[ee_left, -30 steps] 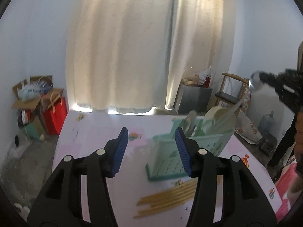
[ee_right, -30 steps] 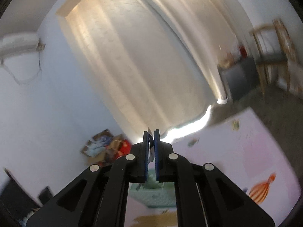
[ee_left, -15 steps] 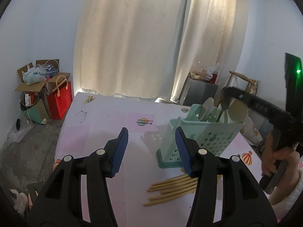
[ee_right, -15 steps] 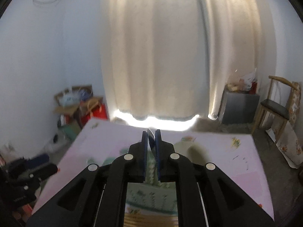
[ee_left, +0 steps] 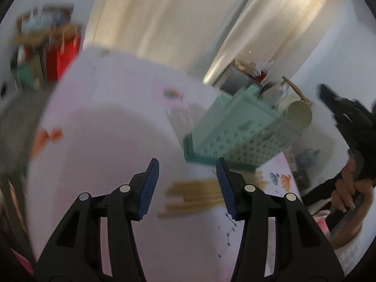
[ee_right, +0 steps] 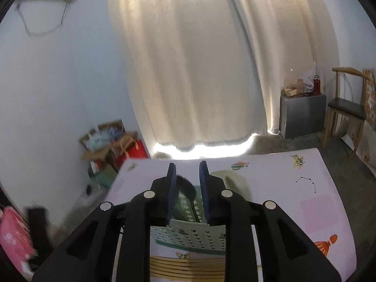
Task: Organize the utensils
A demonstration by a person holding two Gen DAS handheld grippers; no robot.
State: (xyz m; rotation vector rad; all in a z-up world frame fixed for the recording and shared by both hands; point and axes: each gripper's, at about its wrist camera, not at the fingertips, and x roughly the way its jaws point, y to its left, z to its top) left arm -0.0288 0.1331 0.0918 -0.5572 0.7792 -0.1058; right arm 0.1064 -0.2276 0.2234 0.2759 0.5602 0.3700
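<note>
Right tool point(ee_right: 187, 168), just been opening, hangs empty over the rack point(ee_right: 188, 236); left tool point(ee_left: 187, 168) gapes empty above the chopsticks point(ee_left: 192, 193)

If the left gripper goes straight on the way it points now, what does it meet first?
Most likely the chopsticks lying on the table: they show in the gap of the open left gripper. The green basket stands just beyond. The picture is blurred, so depth is uncertain.

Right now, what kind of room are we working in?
Most likely a spare room in a home: long cream curtains over a window, a wooden chair by the wall, and a table with a child's balloon-print cover.
</note>
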